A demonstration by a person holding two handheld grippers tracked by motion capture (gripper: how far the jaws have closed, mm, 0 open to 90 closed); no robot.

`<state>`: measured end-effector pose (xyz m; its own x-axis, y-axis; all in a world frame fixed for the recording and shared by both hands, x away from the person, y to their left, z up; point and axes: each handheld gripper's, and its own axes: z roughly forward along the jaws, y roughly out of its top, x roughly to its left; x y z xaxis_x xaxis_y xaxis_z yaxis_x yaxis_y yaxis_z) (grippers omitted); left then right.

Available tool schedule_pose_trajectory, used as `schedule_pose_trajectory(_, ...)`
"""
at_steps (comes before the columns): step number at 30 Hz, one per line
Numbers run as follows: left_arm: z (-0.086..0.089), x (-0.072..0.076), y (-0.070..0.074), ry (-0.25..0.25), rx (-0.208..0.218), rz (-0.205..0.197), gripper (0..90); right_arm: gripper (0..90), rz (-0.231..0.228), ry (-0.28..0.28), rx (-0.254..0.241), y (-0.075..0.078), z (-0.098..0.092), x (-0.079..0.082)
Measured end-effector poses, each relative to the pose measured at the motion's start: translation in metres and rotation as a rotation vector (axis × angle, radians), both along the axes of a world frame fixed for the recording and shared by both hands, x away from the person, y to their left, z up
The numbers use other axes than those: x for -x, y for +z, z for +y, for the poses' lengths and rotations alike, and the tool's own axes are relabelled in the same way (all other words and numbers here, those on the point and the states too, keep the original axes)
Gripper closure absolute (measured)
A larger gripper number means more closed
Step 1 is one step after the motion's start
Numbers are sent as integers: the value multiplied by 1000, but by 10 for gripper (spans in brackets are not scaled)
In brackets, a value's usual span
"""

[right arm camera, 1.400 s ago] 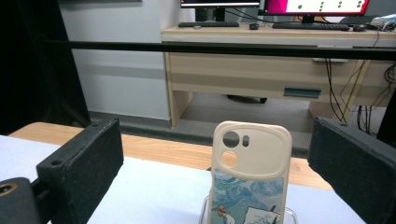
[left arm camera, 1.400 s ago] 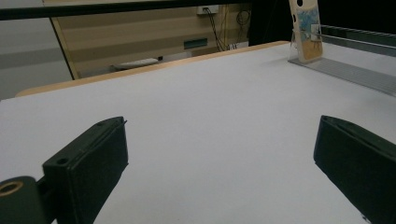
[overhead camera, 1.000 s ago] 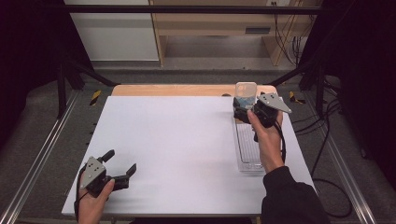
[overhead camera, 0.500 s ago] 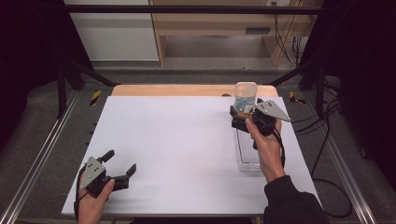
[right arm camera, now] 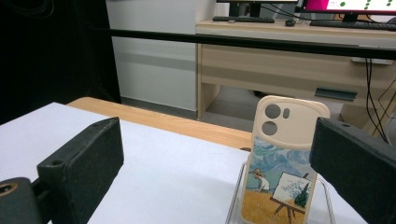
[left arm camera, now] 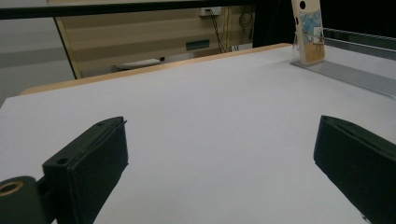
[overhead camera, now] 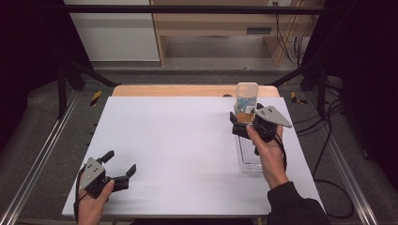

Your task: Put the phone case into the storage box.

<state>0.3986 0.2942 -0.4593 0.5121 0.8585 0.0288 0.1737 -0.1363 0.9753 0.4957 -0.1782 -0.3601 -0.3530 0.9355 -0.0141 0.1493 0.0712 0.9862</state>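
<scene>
A cream phone case with a painted field scene stands upright at the far end of a clear plastic rack on the right of the white table. My right gripper is open just in front of it. In the right gripper view the phone case stands beyond the jaws, toward the right one, untouched. My left gripper rests open near the front left edge, with nothing between its jaws. In the left gripper view the phone case and the rack are far off at the upper right.
A wooden strip runs along the table's far edge. Metal rails flank both sides of the table, and cables trail on the floor at the right. A desk with monitors stands beyond the table.
My right gripper has drawn back a little toward the person, away from the phone case, which stays upright in the rack. The left gripper has not moved.
</scene>
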Motion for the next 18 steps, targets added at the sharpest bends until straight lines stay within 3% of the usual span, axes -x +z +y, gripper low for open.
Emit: schedule_pose_trajectory(18,-1,0,0,-3,-2,-1,26,28,-14,29,16,4,-6,20)
